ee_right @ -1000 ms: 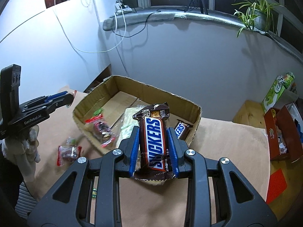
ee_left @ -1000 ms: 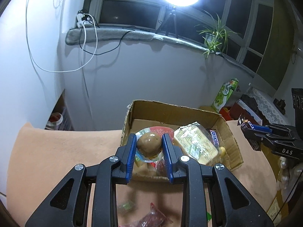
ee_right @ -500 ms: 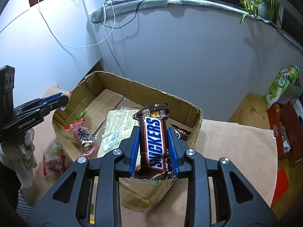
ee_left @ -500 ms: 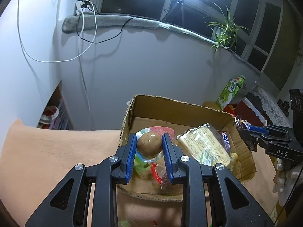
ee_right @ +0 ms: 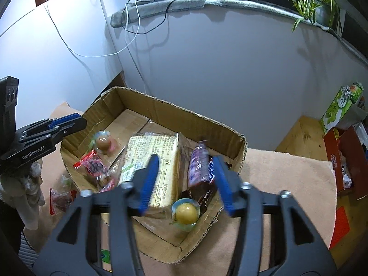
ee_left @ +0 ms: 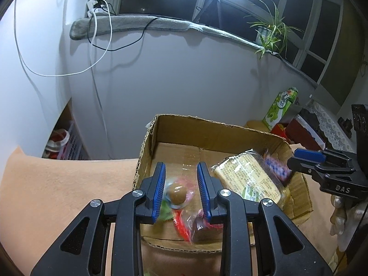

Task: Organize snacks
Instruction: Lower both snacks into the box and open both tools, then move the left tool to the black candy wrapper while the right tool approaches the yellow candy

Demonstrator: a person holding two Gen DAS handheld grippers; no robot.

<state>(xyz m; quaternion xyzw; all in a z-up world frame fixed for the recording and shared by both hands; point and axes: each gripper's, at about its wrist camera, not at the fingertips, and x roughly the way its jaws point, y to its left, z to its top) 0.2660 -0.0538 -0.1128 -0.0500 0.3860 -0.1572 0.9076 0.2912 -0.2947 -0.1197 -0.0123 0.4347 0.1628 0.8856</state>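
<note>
A cardboard box (ee_left: 207, 128) (ee_right: 161, 108) stands on the peach-covered table. My left gripper (ee_left: 181, 191) is open above its near left corner; the brown egg snack (ee_left: 177, 192) (ee_right: 102, 143) is loose between the jaws, inside the box. My right gripper (ee_right: 185, 179) is open over the box's right side; the blurred Snickers bar (ee_right: 200, 170) (ee_left: 274, 168) is loose between its jaws, falling. A yellow cracker pack (ee_left: 248, 181) (ee_right: 156, 161), a red-wrapped snack (ee_right: 93, 166) and a yellow jelly cup (ee_right: 186, 211) lie in the box.
Small snack packets (ee_right: 61, 197) lie on the table left of the box. A green carton (ee_right: 342, 105) and a red box (ee_right: 345, 156) stand to the right. A white wall rises behind the box, with cables and a windowsill plant (ee_left: 269, 32).
Both grippers have opened. The egg snack and the Snickers bar have left the jaws and are dropping into the box. Both grippers moved further over the box.
</note>
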